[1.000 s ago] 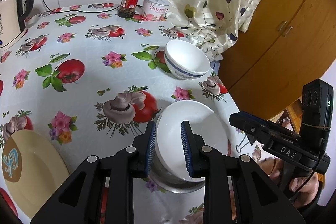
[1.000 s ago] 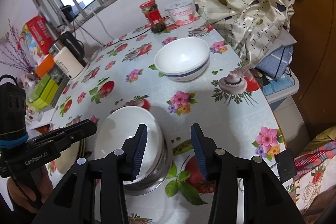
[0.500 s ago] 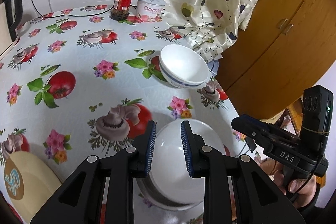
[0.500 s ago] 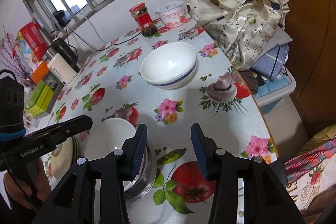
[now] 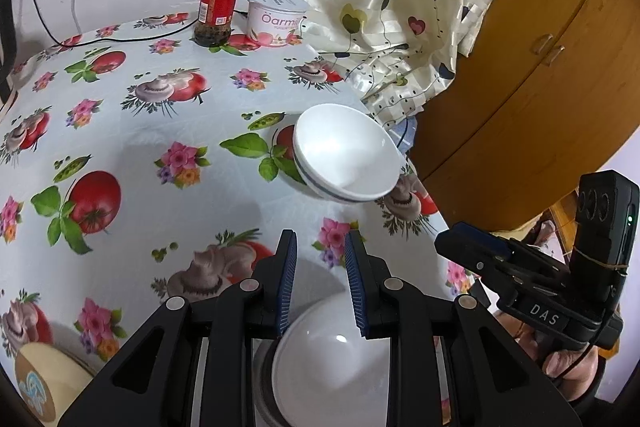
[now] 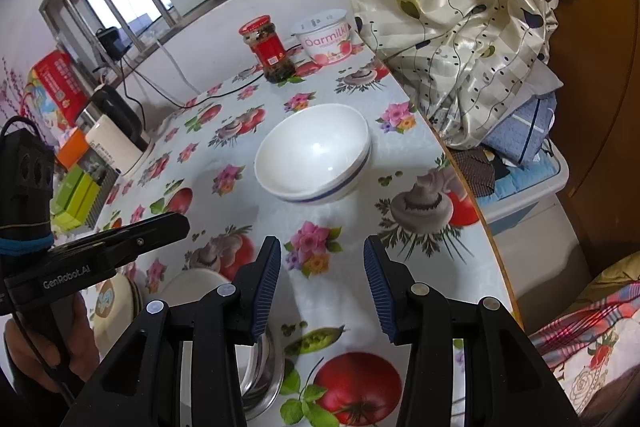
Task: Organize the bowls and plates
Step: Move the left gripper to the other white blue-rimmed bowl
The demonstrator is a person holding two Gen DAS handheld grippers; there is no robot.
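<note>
Compared with one second ago, both cameras have travelled across the table (image 5: 132,147) toward its far side. The blue-banded white bowl (image 5: 346,157) now appears larger and nearer the centre of each view. The nested white bowl (image 5: 332,367), which sat between the left fingers earlier, has slipped to the bottom edge of the left wrist view. It sits inside a metal bowl (image 6: 266,367), of which only part of the rim is visible. In the right wrist view this white bowl (image 6: 192,287) has likewise receded to the lower left.

Left gripper (image 5: 320,285): the jaws stand narrow, unchanged from the earlier frames, with nothing between the pads. It points obliquely downward over the tablecloth, its fingertips above a mushroom-and-tomato print, short of the blue-banded bowl. A hand (image 6: 44,351) grips its handle at the lower left of the right wrist view.

Right gripper (image 6: 324,283): the jaws stand moderately apart, also unchanged, and hold nothing. It points obliquely downward, with a flower print visible in the gap. The blue-banded bowl (image 6: 314,159) lies beyond its tips, apart from them. A hand (image 5: 568,363) holds its handle.

The blue-banded bowl rests upright near the table's curtain-side edge. A yellow plate (image 5: 44,383) lies at the lower left of the left wrist view. A red-lidded jar (image 5: 218,7) and a yogurt tub (image 5: 274,21) stand side by side at the far edge.
</note>
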